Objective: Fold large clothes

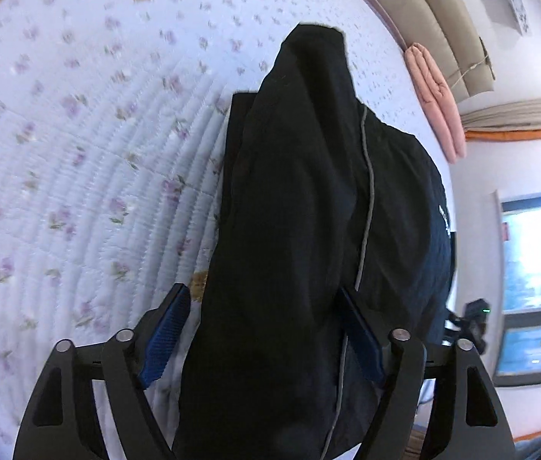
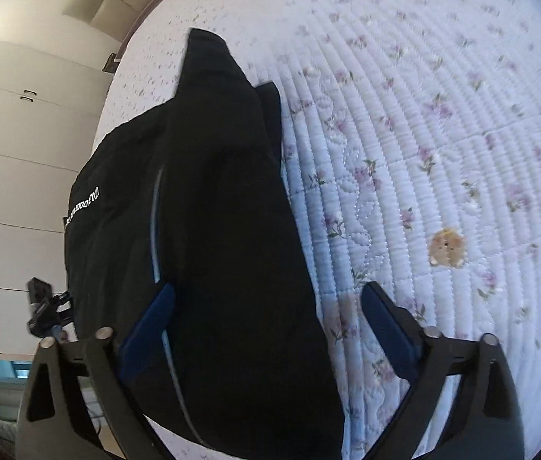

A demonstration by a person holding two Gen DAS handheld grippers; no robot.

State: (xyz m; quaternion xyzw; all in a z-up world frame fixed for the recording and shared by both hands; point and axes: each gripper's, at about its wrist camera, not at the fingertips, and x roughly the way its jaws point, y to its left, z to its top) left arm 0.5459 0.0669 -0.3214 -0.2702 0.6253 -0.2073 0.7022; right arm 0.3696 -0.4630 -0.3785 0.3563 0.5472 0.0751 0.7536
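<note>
A large black garment (image 1: 308,211) with a thin grey piping line and small white lettering lies in a long folded strip on the quilted bed. It also shows in the right wrist view (image 2: 216,211). My left gripper (image 1: 262,306) is open, its blue-padded fingers (image 1: 166,329) spread on either side of the near end of the garment. My right gripper (image 2: 266,306) is open too; its left finger (image 2: 147,329) is by the piping side of the cloth and its right finger is over the quilt. Neither gripper holds the cloth.
The bed has a pale blue floral quilt (image 1: 78,153) that stretches far to the left in the left wrist view. A folded pink cloth (image 1: 435,99) lies at the far bed edge by a beige headboard. White cabinets (image 2: 13,153) stand beyond the bed. A small black device (image 2: 44,306) sits beside the garment.
</note>
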